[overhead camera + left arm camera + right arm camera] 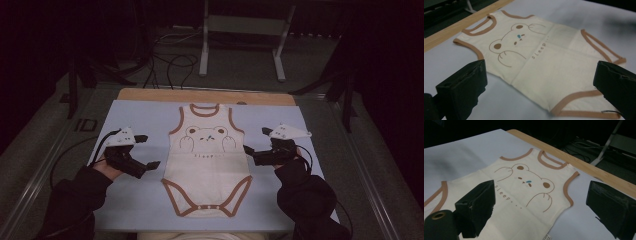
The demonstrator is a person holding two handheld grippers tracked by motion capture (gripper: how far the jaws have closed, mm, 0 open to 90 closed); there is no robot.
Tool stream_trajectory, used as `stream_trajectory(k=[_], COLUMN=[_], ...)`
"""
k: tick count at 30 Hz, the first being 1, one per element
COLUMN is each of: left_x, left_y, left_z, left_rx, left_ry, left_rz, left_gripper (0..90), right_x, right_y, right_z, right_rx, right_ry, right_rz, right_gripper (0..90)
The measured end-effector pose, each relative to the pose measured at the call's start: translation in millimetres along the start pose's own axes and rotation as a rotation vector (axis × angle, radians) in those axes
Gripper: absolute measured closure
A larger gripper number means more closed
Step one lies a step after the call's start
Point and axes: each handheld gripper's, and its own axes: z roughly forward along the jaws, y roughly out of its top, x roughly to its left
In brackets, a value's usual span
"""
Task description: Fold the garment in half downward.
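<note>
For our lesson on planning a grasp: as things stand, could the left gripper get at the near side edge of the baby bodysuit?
Probably yes. The left gripper is open beside the baby bodysuit, which lies flat on the blue mat, and nothing lies between them.

Soft matt cream cloth with tan ribbed trim on the bodysuit (206,157); smooth matt pale-blue sheet (135,115) beneath the bodysuit; bare light wood on the table edge (150,94) beyond the bodysuit's neck; matt black plastic, slightly rough, on both grippers' jaws.
</note>
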Motion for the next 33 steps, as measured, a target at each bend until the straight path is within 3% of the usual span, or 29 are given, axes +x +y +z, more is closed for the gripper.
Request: stream_trajectory(k=[16, 33], left_x=[6.5, 21.1], left_y=[10.6, -0.1], left_z=[35.1, 70.7], left_rx=[0.019, 0.087], left_ry=[0.019, 0.061], left_rz=[-0.007, -0.049], left_gripper=[0.0, 0.0], right_x=[-10.3, -19.0], right_y=[-13.5, -27.3], right_z=[32.6, 60.9], right_rx=[0.079, 0.126], right_ry=[0.033, 0.038], right_rz=[0.018, 0.034], right_gripper=[9.0, 8.9])
